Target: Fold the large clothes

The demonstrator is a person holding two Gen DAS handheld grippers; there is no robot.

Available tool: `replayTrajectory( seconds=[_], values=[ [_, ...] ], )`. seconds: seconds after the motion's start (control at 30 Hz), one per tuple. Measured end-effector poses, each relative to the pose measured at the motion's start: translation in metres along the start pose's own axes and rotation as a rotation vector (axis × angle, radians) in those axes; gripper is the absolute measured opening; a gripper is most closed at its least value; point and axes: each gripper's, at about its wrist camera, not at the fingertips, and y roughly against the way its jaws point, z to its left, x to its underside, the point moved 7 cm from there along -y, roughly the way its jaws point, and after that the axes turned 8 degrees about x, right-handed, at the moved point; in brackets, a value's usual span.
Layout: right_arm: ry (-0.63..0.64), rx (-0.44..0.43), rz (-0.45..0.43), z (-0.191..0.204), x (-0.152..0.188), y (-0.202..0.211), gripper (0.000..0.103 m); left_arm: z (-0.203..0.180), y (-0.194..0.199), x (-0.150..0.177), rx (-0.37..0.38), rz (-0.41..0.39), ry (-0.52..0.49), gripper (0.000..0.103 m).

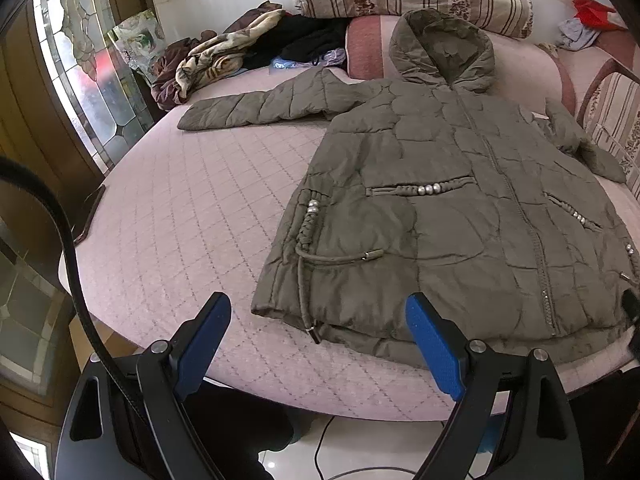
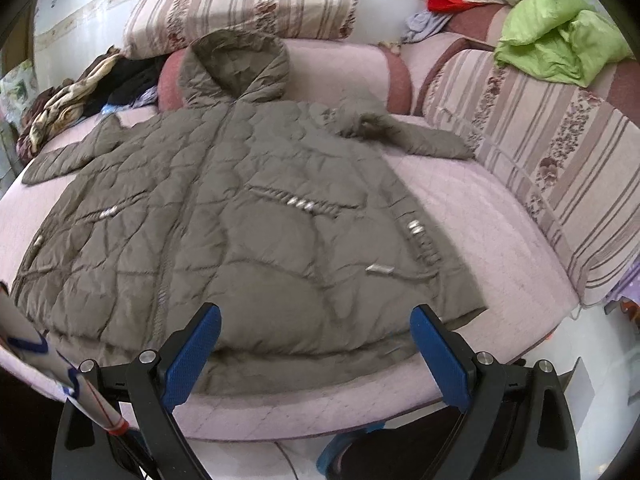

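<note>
Garment: an olive quilted hooded coat (image 1: 432, 208) lies front up and zipped on the pink quilted bed cover (image 1: 180, 220), hem toward the near edge, hood (image 1: 444, 48) resting against the cushion behind.
Sleeves: the sleeve (image 1: 256, 108) on the left gripper's side is spread flat and straight outward; the other sleeve (image 2: 420, 136) lies bunched at the shoulder, its cuff near the striped cushion (image 2: 540, 152).
Left gripper (image 1: 318, 344): jaws spread wide, holding nothing, poised above the hem corner beside the drawcord (image 1: 312, 264).
Right gripper (image 2: 316, 350): jaws likewise released and empty, over the hem on the opposite side; this view is motion-blurred.
Assessment: the coat appears laid out flat as preparation, with no fold yet made. Both tools sit at the hem, probably to take its corners or to move on to the sleeves.
Risk: padded fabric is thick and springy; a shallow pinch may slip.
Surroundings: loose clothing (image 1: 224, 56) piled at the far corner, well apart from the coat.
</note>
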Motion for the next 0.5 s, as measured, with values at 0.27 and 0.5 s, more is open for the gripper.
replayTrajectory(
  seconds=[0.27, 0.5],
  values=[
    [-0.057, 0.061, 0.007, -0.037, -0.009, -0.009, 0.098, 0.006, -0.006, 0.000, -0.010, 0.015, 0.006, 0.089],
    [-0.083, 0.091, 0.010, -0.058, -0.012, -0.015, 0.098, 0.012, -0.009, -0.001, -0.018, 0.021, 0.006, 0.089]
  ],
)
